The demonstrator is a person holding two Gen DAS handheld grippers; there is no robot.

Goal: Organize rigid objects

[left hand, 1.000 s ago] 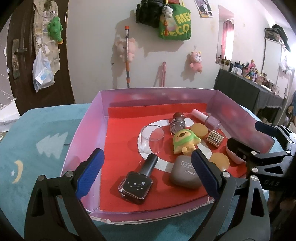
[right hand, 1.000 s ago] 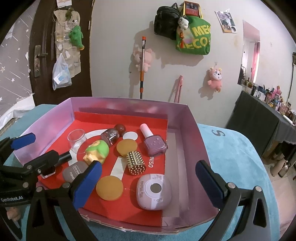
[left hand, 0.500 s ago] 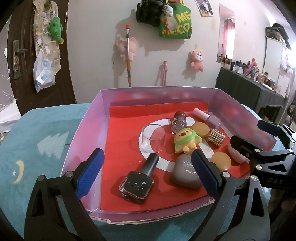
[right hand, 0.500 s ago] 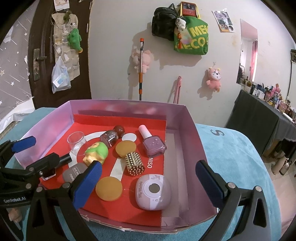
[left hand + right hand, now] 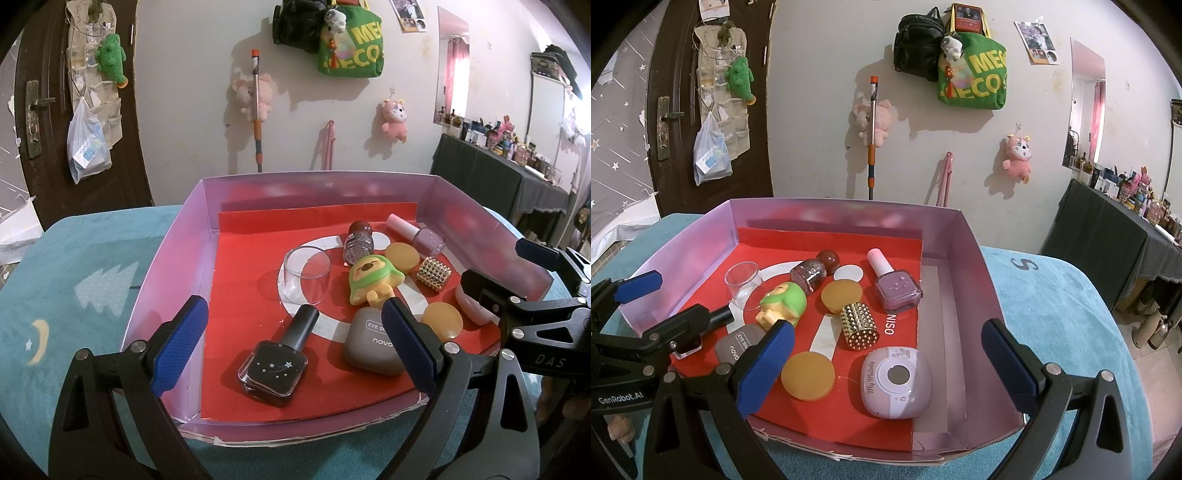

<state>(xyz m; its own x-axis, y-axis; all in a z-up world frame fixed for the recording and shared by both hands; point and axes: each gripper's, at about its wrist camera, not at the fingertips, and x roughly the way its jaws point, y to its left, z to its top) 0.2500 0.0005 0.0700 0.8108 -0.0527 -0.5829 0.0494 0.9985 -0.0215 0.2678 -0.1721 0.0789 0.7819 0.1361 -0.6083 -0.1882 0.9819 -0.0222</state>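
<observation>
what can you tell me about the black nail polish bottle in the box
The black nail polish bottle lies on its side on the red liner, near the front left of the pink box. Its square, glossy glass body shows small white stars and a shooting star; the matte black cap points toward the clear cup. Nothing seems to touch it; it sits between the open left claw fingers' line of view.
</observation>
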